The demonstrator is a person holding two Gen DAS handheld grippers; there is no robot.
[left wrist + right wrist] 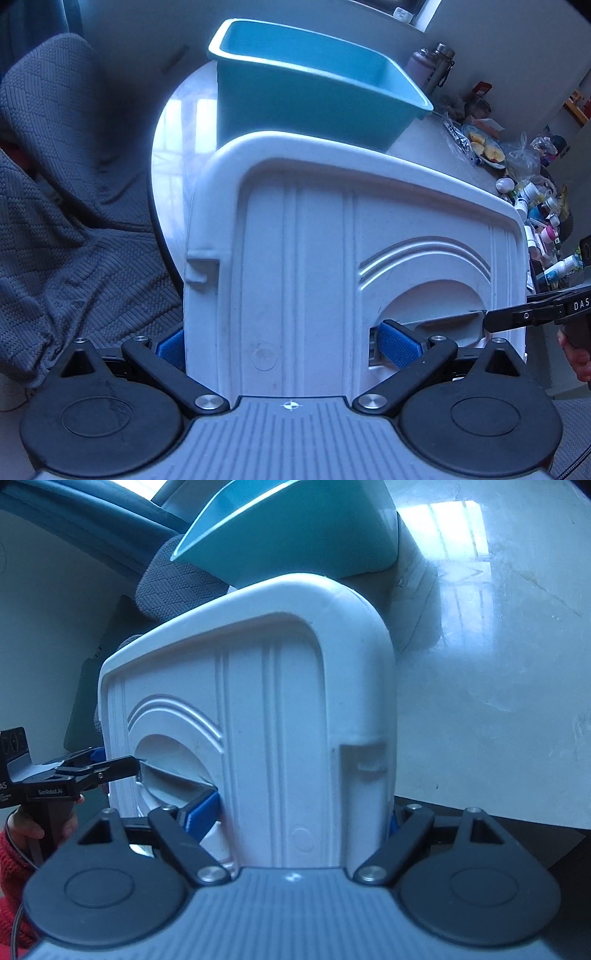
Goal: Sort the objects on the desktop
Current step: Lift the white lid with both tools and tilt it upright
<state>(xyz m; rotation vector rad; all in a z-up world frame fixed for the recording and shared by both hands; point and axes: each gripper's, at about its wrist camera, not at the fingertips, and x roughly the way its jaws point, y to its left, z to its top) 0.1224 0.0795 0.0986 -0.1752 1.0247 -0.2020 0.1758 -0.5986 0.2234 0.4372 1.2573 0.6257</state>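
Note:
A white plastic lid (pixel 314 258) with raised ribs and an arched handle recess fills the left wrist view; it also shows in the right wrist view (pixel 280 716). My left gripper (pixel 288 347) is shut on the lid's near edge, one blue pad (pixel 397 347) inside the recess, the other pad outside the edge. My right gripper (pixel 303 819) is shut on the lid's other end in the same way, with its blue pad (pixel 201 810) in the recess. A teal plastic bin (pixel 317 92) stands open on the white table just beyond the lid and shows in the right wrist view (pixel 295 528).
The round white table (pixel 498 664) is glossy. Bottles, bags and a plate of fruit (pixel 484 147) crowd its far right side. A grey knitted blanket (pixel 74 184) covers a seat to the left. The other gripper appears in each view (pixel 535 314) (pixel 74 771).

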